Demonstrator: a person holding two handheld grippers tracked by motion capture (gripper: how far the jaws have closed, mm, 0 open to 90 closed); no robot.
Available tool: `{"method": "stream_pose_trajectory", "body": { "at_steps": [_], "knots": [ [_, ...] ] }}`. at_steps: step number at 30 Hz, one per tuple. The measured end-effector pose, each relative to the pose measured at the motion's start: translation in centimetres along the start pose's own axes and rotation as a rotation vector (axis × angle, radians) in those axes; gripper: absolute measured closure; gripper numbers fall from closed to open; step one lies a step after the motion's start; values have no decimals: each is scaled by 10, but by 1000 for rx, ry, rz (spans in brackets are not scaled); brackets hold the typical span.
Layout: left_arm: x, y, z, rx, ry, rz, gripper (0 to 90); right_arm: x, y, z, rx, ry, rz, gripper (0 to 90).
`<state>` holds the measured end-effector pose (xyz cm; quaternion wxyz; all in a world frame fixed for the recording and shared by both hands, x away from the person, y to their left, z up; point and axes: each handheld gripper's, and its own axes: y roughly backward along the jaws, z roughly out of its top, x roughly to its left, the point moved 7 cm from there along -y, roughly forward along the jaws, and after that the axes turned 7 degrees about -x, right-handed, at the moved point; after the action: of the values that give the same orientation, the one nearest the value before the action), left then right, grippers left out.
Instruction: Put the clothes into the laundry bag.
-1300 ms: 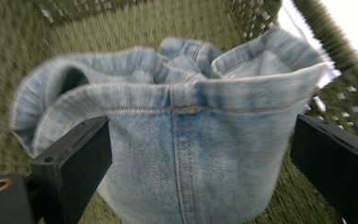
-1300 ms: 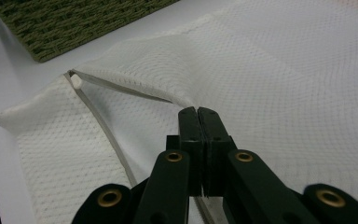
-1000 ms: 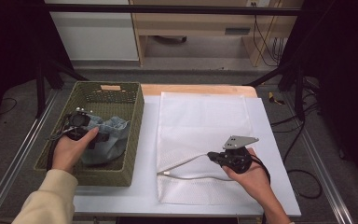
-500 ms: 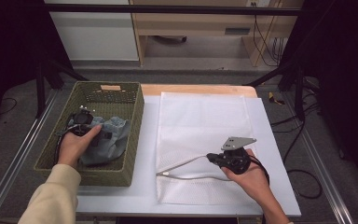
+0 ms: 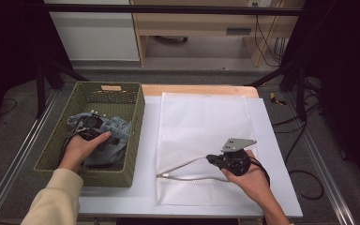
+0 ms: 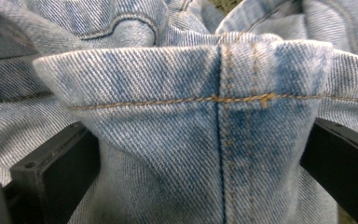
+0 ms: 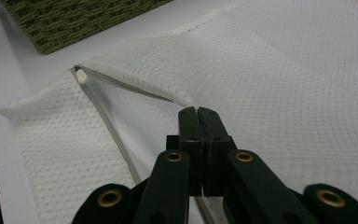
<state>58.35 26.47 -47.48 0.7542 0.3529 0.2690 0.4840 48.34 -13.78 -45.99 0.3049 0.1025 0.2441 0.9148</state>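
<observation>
The left tool [image 6: 205, 154], jaws spread around a fold of crumpled blue denim garment [image 6: 205, 116], sits left of frame in the green woven basket [image 5: 133, 136]; a thick bunch could slip free. At lower centre, the right tool [image 7: 199, 119], pressed together on the white mesh laundry bag's [image 7: 279, 93] mouth edge, could lose that thin mesh, shutting the opening.

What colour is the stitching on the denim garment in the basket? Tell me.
Orange-tan stitching on light blue denim garment, clearest in the left gripper view.

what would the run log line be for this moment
left tool: open around denim garment in basket | right tool: shut on mesh bag opening edge
</observation>
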Motion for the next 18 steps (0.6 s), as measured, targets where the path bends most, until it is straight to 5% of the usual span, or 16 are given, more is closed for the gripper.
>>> {"method": "stream_pose_trajectory", "body": {
  "at_steps": [10,13,18],
  "knots": [
    [2,-1,2,3,-23,56,0,0,0,0,-5,-8,5,895],
    [7,1,5,-37,1,82,0,0,0,0,-4,-3,8,894],
    [5,-4,2,-12,-11,62,0,1,-1,-1,1,-3,11,894]
  ]
}}
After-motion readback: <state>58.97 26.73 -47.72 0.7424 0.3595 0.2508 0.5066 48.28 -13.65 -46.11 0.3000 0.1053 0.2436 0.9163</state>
